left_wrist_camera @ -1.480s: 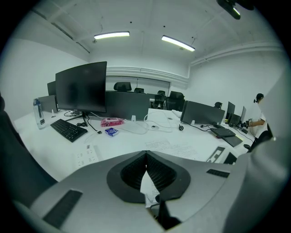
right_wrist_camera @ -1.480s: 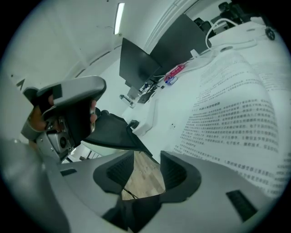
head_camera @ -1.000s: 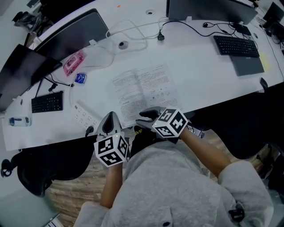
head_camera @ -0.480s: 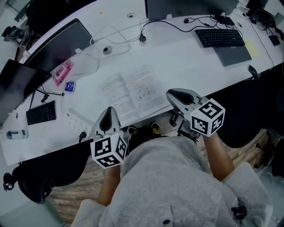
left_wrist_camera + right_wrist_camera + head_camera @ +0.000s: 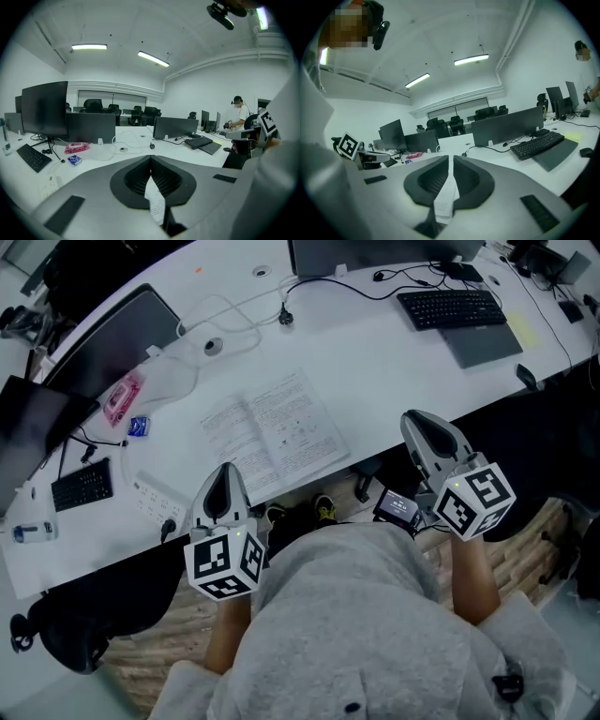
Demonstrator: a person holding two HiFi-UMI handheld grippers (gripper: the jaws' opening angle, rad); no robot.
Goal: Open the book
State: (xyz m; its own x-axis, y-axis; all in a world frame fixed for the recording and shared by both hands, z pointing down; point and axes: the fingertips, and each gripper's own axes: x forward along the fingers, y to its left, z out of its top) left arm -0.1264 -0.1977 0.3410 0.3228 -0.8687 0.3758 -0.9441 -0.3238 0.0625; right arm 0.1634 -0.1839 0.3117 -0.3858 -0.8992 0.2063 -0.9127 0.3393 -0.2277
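From the head view, the book lay open and flat on the white desk, near its front edge and between your two hands. Your left gripper pointed at the book's near left corner from just beside it. Your right gripper stood apart from the book, off its right side, over the desk's edge.

In the left gripper view, you had the jaws brought together, tips meeting. Only a sliver of printed page showed through the gap lower down, and nothing was pinched there. A pink packet and a dark monitor stood further back on the left.

In the right gripper view, your jaws were drawn narrow, leaving a thin slit. White desk and a bit of printed page showed through it, not clamped. A black keyboard lay ahead on the right, and your left gripper's marker cube showed at the far left.
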